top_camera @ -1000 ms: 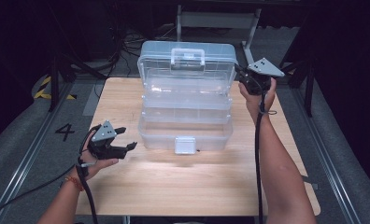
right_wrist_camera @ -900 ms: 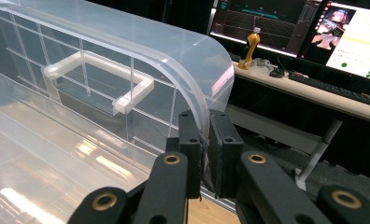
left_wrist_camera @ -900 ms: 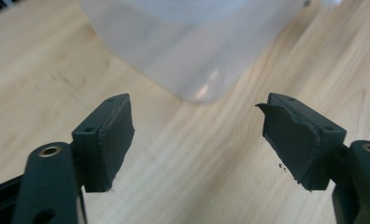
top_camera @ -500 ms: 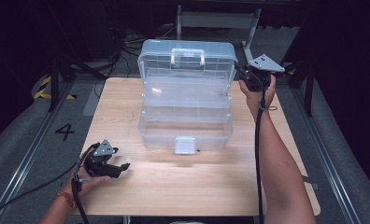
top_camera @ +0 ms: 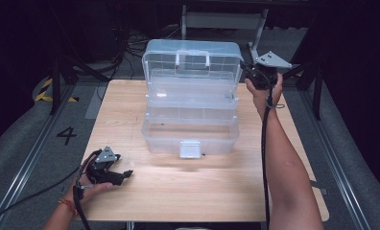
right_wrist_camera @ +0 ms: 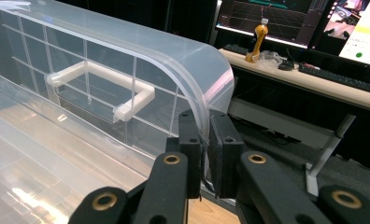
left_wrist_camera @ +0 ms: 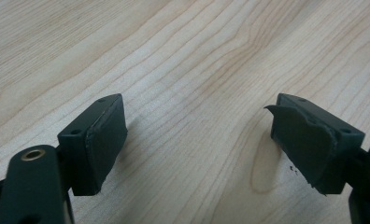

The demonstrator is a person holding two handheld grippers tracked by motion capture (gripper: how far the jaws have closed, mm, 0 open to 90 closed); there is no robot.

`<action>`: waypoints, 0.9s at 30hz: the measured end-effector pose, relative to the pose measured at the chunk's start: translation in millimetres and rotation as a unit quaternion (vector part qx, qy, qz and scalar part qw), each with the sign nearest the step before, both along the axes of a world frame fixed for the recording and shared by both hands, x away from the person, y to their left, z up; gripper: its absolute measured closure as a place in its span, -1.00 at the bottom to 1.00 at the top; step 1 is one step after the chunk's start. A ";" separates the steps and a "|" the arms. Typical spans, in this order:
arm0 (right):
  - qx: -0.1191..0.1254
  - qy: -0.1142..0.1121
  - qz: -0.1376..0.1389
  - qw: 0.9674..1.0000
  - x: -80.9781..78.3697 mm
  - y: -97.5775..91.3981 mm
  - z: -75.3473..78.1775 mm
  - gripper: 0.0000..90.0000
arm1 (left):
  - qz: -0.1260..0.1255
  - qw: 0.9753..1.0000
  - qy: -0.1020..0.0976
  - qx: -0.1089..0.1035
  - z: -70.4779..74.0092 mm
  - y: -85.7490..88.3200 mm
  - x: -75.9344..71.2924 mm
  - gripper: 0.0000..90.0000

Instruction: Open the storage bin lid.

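Two grippers on show: right gripper [top_camera: 252, 76] clamps the raised lid's [right_wrist_camera: 192, 60] edge on the clear plastic toolbox [top_camera: 190, 108] at table [top_camera: 217, 191] centre-rear; left gripper [top_camera: 125, 174] lies low on the table's near-left corner, jaws just widened, nothing between.

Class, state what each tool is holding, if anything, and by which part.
The right tool pinches the clear box's raised lid by its side edge. The left tool holds nothing.

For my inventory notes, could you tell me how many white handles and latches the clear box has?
2: a white handle on the raised lid, a white latch at the front of the base; others may be hidden.
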State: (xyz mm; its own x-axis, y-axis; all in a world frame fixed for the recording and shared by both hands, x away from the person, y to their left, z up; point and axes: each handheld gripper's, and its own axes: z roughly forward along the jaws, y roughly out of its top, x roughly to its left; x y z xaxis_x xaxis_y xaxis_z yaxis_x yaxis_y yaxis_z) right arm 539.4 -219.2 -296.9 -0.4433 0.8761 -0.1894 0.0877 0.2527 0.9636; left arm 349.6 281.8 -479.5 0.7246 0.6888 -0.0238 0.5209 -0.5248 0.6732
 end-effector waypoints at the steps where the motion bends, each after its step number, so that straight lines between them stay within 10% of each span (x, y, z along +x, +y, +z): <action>1: -0.002 -0.001 -0.001 1.000 0.8 0.4 -0.1 0.89 | -0.003 1.000 -0.001 -0.002 -0.7 0.4 -0.1 -0.58; 27: 0.005 0.022 -0.001 1.000 28.5 -0.1 2.4 0.88 | 0.008 1.000 -0.009 -0.004 -2.2 0.3 -0.7 -0.64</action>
